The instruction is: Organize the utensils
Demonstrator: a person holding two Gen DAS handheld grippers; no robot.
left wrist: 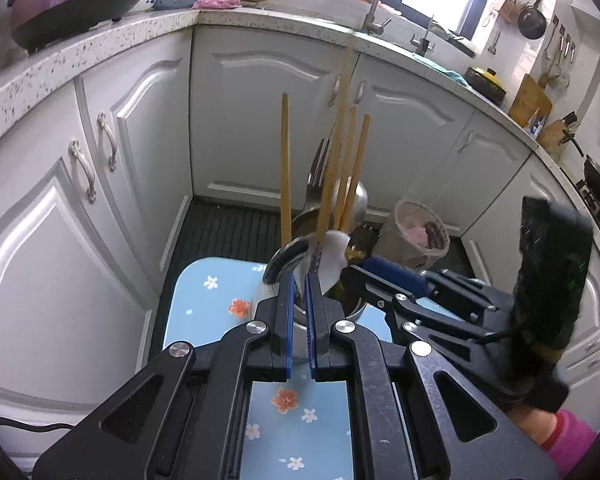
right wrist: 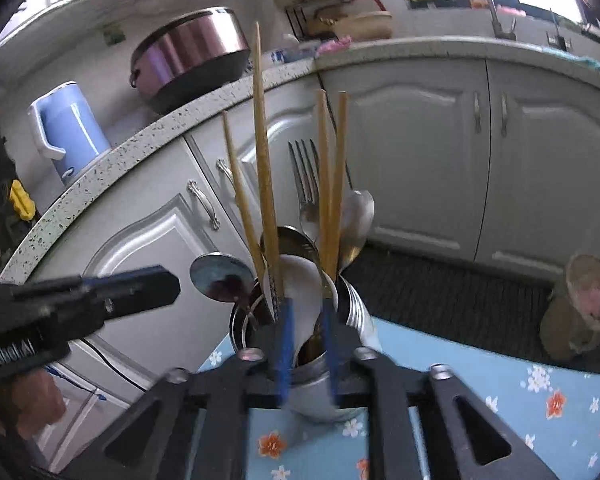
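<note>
Metal holder (right wrist: 332,384) stands on the blue floral table (right wrist: 500,392), packed with chopsticks (right wrist: 265,168), a fork (right wrist: 306,176), metal spoons and a white spoon (right wrist: 306,292). Right tool (right wrist: 306,316): jaws narrowly apart, straddling the white spoon at the holder's rim, pads not visibly pressing. Left tool (left wrist: 299,280): jaws nearly closed, tips at the holder's mouth beside a spoon bowl (left wrist: 286,258); grip unclear.

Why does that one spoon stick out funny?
The metal spoon leans sideways over the rim of the steel holder, while the chopsticks and fork stand fairly upright. It looks half-seated.
</note>
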